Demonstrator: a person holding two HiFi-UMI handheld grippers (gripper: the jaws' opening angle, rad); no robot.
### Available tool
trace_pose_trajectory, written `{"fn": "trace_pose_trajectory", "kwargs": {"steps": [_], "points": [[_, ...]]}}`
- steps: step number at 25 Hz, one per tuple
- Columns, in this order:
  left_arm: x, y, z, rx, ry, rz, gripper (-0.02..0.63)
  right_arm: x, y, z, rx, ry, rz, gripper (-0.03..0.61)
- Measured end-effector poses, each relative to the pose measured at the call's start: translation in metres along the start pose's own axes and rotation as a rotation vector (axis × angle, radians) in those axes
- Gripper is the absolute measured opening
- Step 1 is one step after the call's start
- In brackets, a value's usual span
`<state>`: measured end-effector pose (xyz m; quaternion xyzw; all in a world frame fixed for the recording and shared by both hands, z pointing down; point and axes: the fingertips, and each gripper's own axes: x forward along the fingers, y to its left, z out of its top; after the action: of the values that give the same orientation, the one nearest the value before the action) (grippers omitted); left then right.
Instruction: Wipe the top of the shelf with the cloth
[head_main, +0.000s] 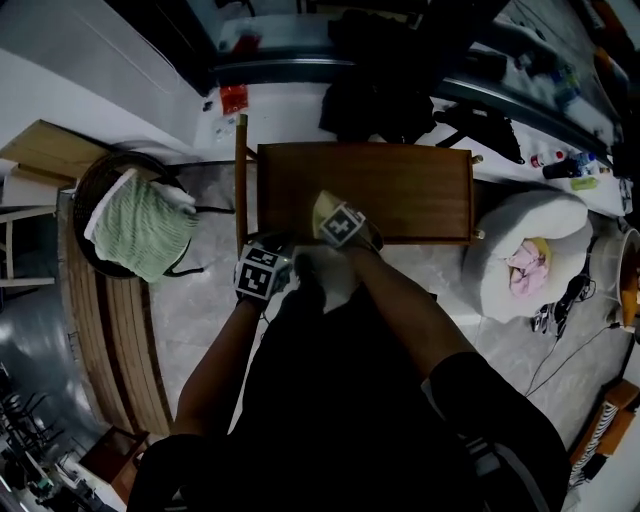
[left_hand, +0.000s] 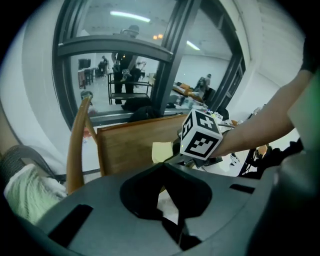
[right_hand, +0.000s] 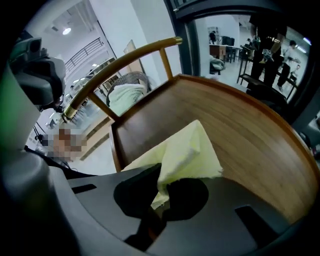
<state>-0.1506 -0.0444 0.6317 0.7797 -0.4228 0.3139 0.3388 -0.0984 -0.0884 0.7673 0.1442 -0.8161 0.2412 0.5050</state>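
Right tongs (right_hand: 157, 202), cloth (right_hand: 187, 150) on wooden shelf (right_hand: 250, 135)

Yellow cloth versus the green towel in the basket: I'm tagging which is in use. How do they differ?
The yellow cloth is pale and thin; the green towel is bulkier. The yellow cloth is clamped by the right gripper over the shelf top; the green towel lies loose in the basket beside it. Both are fabric.

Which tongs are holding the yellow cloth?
The right tongs: they pinch the yellow cloth, which lies on the wooden shelf top. The left tongs hold no cloth.
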Motion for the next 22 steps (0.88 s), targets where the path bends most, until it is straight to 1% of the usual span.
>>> {"fn": "trace_pose_trajectory", "kwargs": {"steps": [1,3,4,6,7,8,11,13,15,16,22], "points": [[0.008,-0.009,0.006,0.006,0.002,-0.008,0.006,-0.007,-0.005,-0.012,0.022,0.007,0.011,0.031],[0.024,-0.029,0.016,0.015,0.005,-0.022,0.006,-0.023,-0.031,-0.032,0.025,0.007,-0.038,0.031],[0.032,-0.039,0.021,0.019,0.006,-0.029,0.006,-0.031,-0.04,-0.044,0.037,0.012,-0.047,0.031],[0.047,-0.059,0.031,0.029,0.007,-0.047,0.006,-0.042,-0.044,-0.067,0.098,0.014,0.012,0.031],[0.055,-0.069,0.035,0.037,0.01,-0.056,0.006,-0.049,-0.049,-0.077,0.119,0.013,0.024,0.031],[0.062,-0.079,0.038,0.045,0.014,-0.066,0.006,-0.057,-0.059,-0.09,0.128,0.022,0.009,0.031],[0.084,-0.11,0.047,0.07,0.027,-0.094,0.006,-0.083,-0.105,-0.128,0.127,0.03,-0.097,0.031],[0.097,-0.13,0.052,0.084,0.033,-0.112,0.006,-0.099,-0.12,-0.149,0.16,0.024,-0.098,0.031],[0.11,-0.147,0.055,0.098,0.034,-0.131,0.006,-0.118,-0.148,-0.171,0.158,0.025,-0.168,0.031],[0.118,-0.155,0.056,0.104,0.033,-0.14,0.006,-0.125,-0.159,-0.18,0.162,0.022,-0.19,0.031],[0.139,-0.199,0.07,0.134,0.039,-0.171,0.006,-0.16,-0.195,-0.227,0.231,0.026,-0.243,0.031]]}}
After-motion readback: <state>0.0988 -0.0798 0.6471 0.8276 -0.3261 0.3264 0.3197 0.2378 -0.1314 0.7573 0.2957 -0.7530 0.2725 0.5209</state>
